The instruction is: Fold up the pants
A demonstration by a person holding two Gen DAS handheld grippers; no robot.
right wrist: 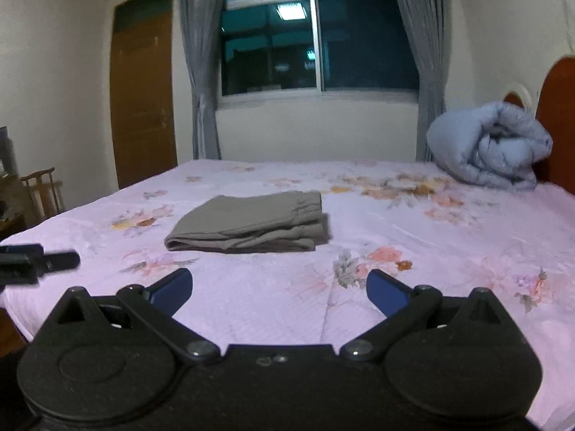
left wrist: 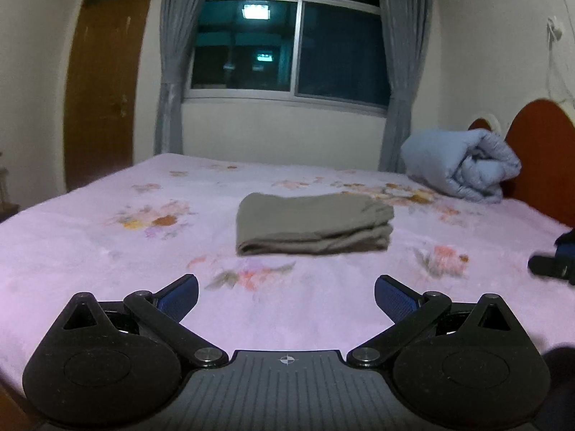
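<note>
The pants (left wrist: 313, 223) lie folded in a neat pile in the middle of the bed (left wrist: 90, 237). The left claw (left wrist: 286, 296) and right claw (right wrist: 279, 289) are wide open, holding nothing. Keep both away so the pile stays tidy.

Left wrist view: low over the near edge of the bed (left wrist: 107, 222), facing across it toward the window (left wrist: 287, 43); own left gripper (left wrist: 286, 292) fills the bottom of the frame. Right wrist view: same height and heading, set to the right; own right gripper (right wrist: 279, 287) at the bottom. Shared: folded pants (left wrist: 312, 224) mid-bed, well ahead; rolled quilt (left wrist: 463, 165); door (left wrist: 104, 82). Each view catches the other gripper at its edge.
</note>
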